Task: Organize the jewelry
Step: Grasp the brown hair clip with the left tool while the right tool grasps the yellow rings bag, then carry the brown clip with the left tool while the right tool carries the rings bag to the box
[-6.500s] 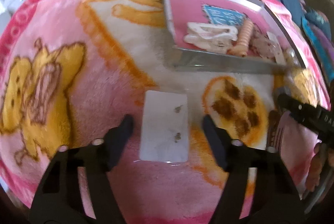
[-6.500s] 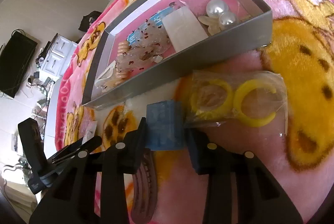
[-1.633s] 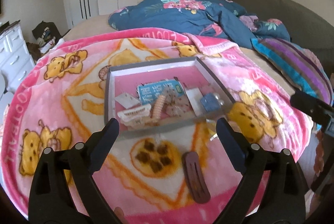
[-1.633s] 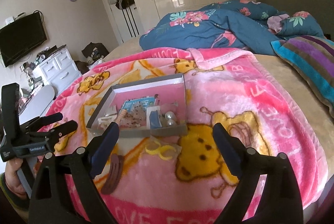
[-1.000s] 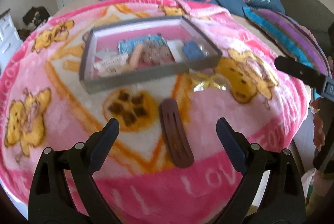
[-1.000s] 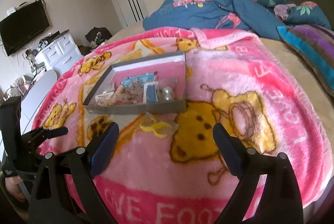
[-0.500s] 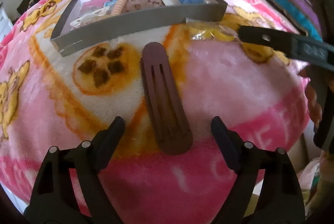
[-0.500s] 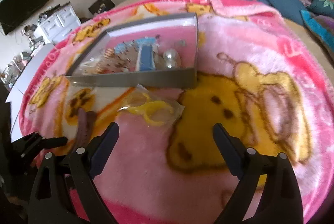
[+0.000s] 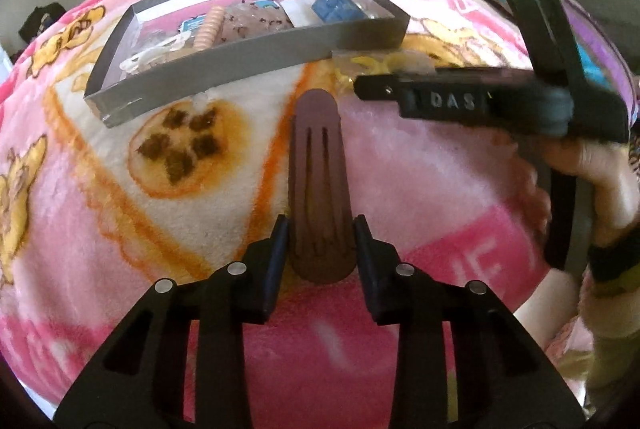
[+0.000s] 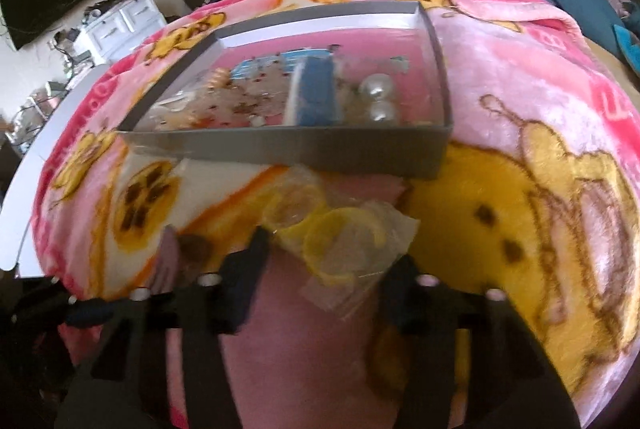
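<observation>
Motion blur hides whether the right gripper point(image 10: 328, 265), just narrowed, grips the clear bag of yellow hoops point(image 10: 340, 237). The left gripper point(image 9: 320, 241), closing, clamps the long brown hair clip point(image 9: 318, 165) on the pink cartoon blanket point(image 9: 400, 169).

One grey tray point(image 10: 304, 149), centre frame. Two pearls point(image 10: 378, 101) inside it, right side. One blue box point(image 10: 316, 95) beside them. One brown hair clip point(image 9: 320, 181), lower centre. One clear bag point(image 10: 340, 233) holding two yellow rings point(image 10: 312, 241). Two grippers: left gripper point(image 9: 320, 241), right gripper point(image 10: 332, 269).
</observation>
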A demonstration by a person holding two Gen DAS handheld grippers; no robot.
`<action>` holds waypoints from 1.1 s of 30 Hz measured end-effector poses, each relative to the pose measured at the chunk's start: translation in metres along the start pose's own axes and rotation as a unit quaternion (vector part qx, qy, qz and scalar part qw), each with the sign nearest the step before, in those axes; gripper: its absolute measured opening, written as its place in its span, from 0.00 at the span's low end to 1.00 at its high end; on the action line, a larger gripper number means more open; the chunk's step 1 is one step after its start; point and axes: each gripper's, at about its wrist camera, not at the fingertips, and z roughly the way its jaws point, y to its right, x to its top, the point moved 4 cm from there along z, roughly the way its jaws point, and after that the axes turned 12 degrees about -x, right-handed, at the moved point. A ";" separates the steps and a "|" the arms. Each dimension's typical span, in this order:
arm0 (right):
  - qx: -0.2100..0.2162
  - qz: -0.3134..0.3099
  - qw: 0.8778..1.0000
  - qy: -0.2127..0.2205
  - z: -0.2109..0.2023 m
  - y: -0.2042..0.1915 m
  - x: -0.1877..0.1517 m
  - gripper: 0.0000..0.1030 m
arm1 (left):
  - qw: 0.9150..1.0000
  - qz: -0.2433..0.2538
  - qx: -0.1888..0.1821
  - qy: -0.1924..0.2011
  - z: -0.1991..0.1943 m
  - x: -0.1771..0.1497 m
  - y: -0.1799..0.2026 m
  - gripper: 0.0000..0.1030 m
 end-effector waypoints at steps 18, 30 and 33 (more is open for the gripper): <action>0.028 0.024 0.996 0.084 -0.095 -0.002 0.004 0.19 | 0.996 -0.042 -0.011 0.075 -0.053 0.028 -0.030 0.24; 0.025 0.032 0.992 0.122 -0.117 -0.004 0.050 0.19 | 0.993 -0.046 0.013 0.112 -0.081 0.077 -0.060 0.24; 0.026 0.033 0.991 0.128 -0.117 -0.005 0.063 0.19 | 0.992 -0.048 0.017 0.118 -0.082 0.090 -0.068 0.24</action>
